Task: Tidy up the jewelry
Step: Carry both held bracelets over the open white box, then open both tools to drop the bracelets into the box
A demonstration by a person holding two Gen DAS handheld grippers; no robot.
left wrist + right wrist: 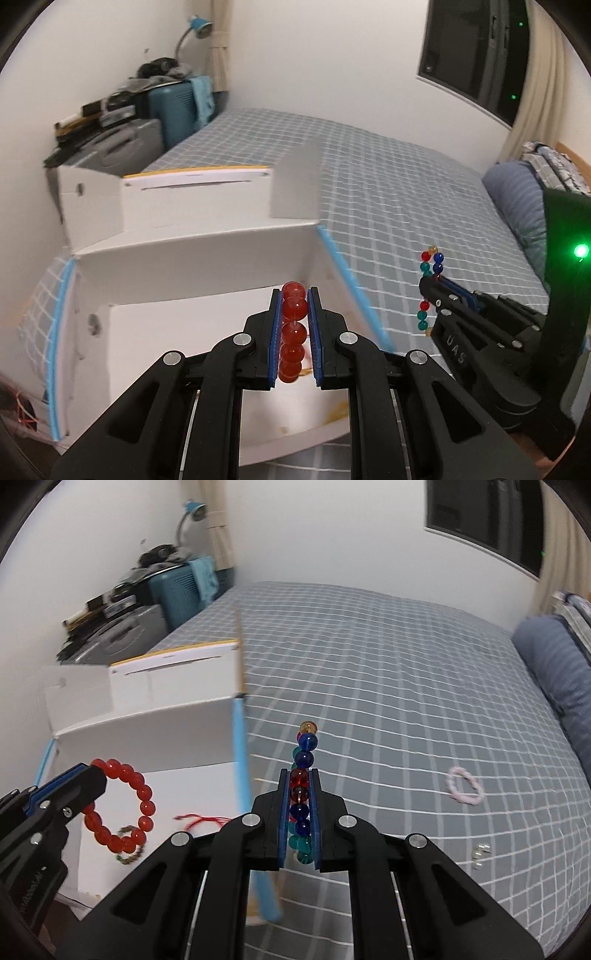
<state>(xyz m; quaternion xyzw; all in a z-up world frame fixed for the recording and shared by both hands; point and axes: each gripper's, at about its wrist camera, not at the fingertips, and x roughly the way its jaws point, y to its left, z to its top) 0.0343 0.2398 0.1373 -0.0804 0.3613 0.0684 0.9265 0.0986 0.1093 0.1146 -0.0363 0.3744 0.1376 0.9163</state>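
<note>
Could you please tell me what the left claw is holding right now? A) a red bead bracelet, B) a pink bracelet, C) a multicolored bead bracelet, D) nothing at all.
A: the left claw is shut on the red bead bracelet, which hangs over the open white box, while the multicolored bead bracelet sits in the right claw and the pink bracelet lies on the bed.

Even, soft indoor light. The box edges smear with motion blur. Fisheye bending and dark corners frame both views
</note>
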